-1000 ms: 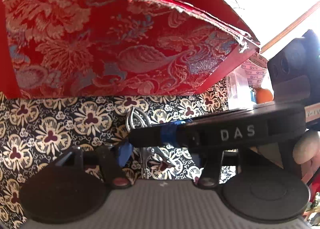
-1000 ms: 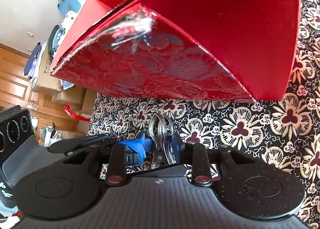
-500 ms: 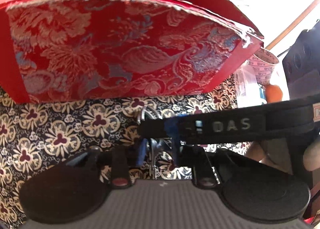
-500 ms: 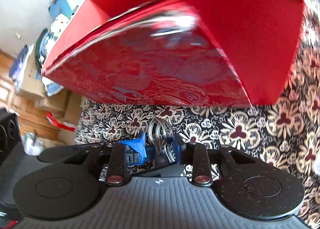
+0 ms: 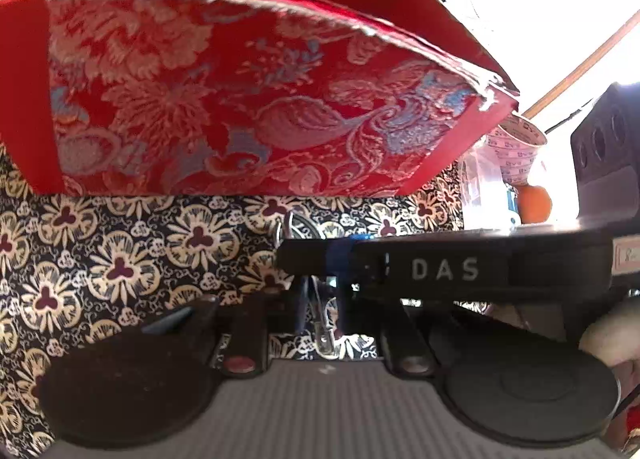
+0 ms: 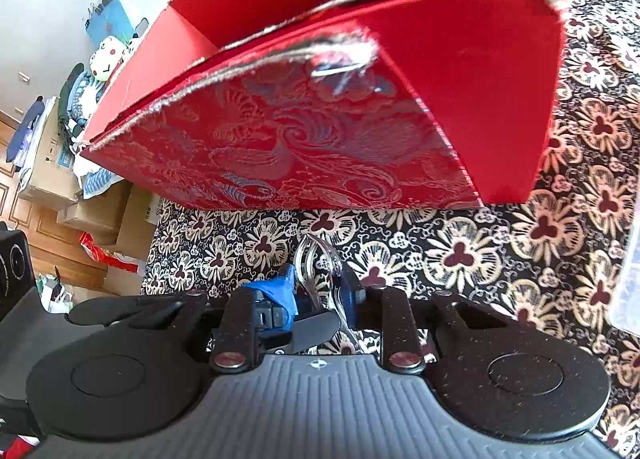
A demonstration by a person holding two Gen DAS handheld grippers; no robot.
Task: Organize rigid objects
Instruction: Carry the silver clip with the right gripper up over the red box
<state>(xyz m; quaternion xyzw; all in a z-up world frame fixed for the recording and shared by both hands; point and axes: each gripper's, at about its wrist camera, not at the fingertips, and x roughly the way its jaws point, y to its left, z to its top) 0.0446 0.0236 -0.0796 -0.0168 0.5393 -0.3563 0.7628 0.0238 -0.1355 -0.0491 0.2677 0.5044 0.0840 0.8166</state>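
Metal clip [image 5: 316, 311] sits low in the centre of the left wrist view, pinched between the fingers of the left gripper [image 5: 320, 315]. Across the frame's right half, the right gripper's black finger marked DAS [image 5: 444, 269] crosses just above it. A red brocade box [image 5: 240, 99] fills the upper frame over the floral tabletop [image 5: 100, 259].

In the right wrist view, the right gripper [image 6: 320, 299] is pressed together on the same metal clip [image 6: 320, 271] at lower centre, blue tape [image 6: 276, 291] on its left finger. The box [image 6: 320, 131] fills the upper middle.

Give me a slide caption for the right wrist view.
Right tongs grip a metal clip before the red brocade box.
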